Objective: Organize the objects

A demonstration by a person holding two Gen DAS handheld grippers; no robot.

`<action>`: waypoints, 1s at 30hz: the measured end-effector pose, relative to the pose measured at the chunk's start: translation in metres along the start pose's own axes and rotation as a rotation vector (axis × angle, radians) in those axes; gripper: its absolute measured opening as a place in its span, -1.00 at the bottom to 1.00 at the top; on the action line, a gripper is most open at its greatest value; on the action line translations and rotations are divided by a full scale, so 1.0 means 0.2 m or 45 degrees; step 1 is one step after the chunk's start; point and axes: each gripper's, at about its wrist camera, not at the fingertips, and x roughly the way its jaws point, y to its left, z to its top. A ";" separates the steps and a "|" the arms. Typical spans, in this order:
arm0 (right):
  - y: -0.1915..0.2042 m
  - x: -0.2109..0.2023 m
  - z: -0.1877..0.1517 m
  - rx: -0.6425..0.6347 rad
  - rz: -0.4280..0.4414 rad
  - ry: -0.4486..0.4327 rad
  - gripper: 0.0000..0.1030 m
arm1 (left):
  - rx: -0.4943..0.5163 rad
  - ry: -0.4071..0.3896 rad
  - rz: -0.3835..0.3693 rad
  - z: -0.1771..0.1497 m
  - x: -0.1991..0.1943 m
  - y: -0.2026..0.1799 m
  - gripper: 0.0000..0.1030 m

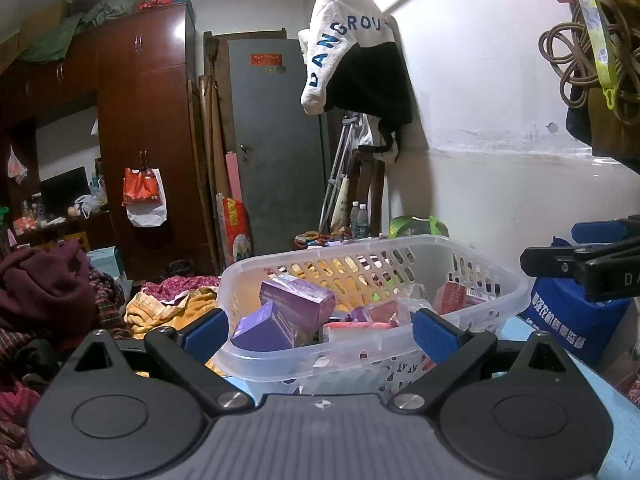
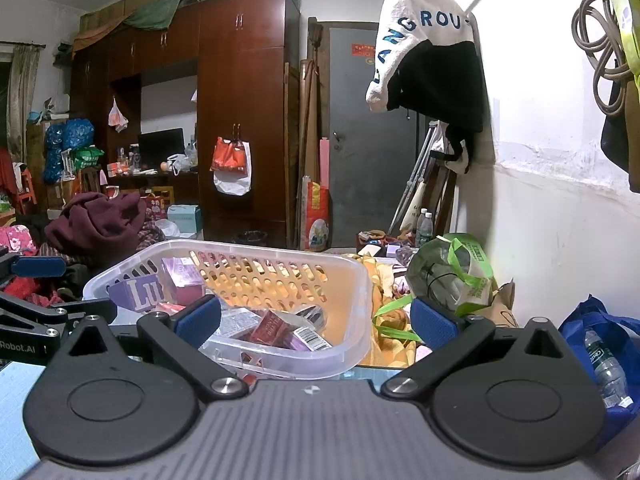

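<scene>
— So where does the basket (image 1: 372,276) sit?

— Centre of the left view, lower middle of the right one, just ahead of both tongs. It is a clear, slotted plastic tub, already part filled: purple boxes (image 1: 296,312) at its near left, red packets (image 2: 272,330) and wrapped bits toward the right.

— Why gathered like that?

— Likely so loose small things stay in one holder; that is my reading.

— And the tongs?

— The left gripper (image 1: 320,330) is spread wide, empty, its blue pads flanking the basket's near rim. The right gripper (image 2: 316,318) is also spread and holds nothing, with the basket's right corner between its pads.

— Around it?

— A green bag (image 2: 460,272) right of the basket, a blue bag (image 1: 576,316) at the right edge, heaped clothes (image 1: 44,288) left.
</scene>
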 end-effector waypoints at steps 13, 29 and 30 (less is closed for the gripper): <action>-0.01 0.00 0.00 0.003 0.002 0.000 1.00 | -0.002 0.012 0.000 -0.01 0.01 0.00 0.94; -0.02 -0.02 -0.02 0.014 0.009 -0.017 1.00 | -0.008 0.023 -0.008 -0.02 0.02 0.00 0.94; -0.02 -0.02 -0.02 0.013 0.009 -0.018 1.00 | -0.011 0.025 -0.009 -0.02 0.02 0.00 0.94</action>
